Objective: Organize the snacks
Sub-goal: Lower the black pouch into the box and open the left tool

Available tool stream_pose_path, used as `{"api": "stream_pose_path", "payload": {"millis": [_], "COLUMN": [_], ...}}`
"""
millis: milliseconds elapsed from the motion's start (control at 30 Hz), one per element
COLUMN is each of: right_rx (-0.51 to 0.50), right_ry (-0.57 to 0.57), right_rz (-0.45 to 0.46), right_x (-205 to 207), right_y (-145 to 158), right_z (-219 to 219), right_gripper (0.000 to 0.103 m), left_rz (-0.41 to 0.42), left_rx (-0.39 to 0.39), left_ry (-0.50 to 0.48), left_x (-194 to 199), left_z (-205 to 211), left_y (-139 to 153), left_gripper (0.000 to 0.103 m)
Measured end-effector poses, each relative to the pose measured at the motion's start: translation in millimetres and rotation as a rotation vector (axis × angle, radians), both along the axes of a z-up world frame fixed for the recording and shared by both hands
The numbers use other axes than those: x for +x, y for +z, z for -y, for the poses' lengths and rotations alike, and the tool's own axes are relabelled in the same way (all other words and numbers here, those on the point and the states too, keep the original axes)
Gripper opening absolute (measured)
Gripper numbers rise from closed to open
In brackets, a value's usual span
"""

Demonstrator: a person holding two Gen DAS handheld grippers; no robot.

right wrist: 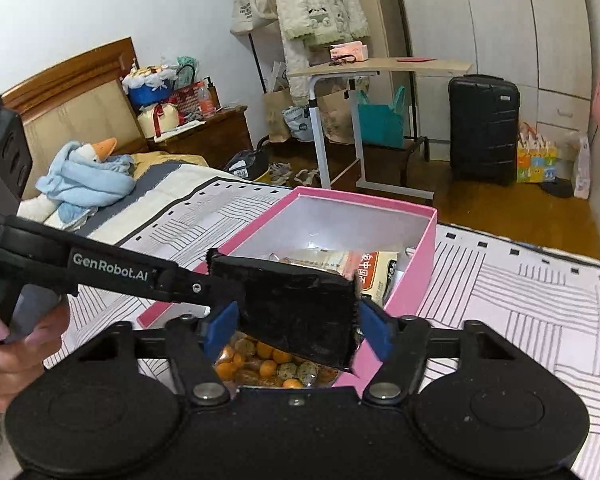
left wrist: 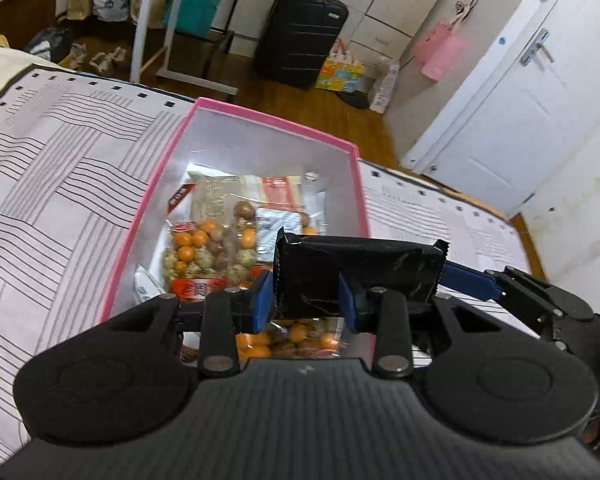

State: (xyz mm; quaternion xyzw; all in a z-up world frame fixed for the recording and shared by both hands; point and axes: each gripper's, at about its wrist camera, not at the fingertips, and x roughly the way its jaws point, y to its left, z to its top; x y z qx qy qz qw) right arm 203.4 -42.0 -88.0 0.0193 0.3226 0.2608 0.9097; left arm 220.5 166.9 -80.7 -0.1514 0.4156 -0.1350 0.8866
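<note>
Left claw [left wrist: 306, 300] clamped on black packet [left wrist: 356, 268] above pink box [left wrist: 236, 110] on the bed; right claw [right wrist: 298, 330] apart, straddling the packet, box holding snack bags [left wrist: 212, 248].

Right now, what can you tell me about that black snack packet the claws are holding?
The black packet is a flat, shiny foil-like wrapper with zigzag crimped ends and no print that can be read. It looks sealed and a bit crinkled. It hangs tilted in the air above the pink box, over the bags of orange and speckled snacks. The left claw pinches one end, and the right claw has its blue pads beside the packet's edges. Nothing else touches it.
</note>
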Motion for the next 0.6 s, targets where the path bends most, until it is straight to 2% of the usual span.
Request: {"api": "stream_pose_path", "payload": {"millis": [67,167,300,433,600], "right_rx": [0.03,0.052,0.024,-0.028,-0.065], "right_ry": [0.001,-0.003,-0.007,-0.016,-0.022], "right_rz": [-0.009,-0.027,-0.032,0.004,0.028], "right_x": [5,13,13,10,1], "right_y": [-7,-18,-26,-23,-20], "right_z": [0,-1,-2,-4,-3], "right_gripper": [0.063,0.061,0.062,0.063,0.064], "left_rz": [0.006,-0.003,-0.022,0.001,0.026], "left_rx": [0.035,0.047,0.057,0.092,0.106], "left_ry": [0.016,0.04,0.068,0.088,0.096], "left_x": [3,8,14,13,7], "left_z": [2,-2,-6,-4,-3], "left_y": [-3,-8,-17,-19,-18], "left_gripper": [0.034,0.034,0.035,0.041,0.041]}}
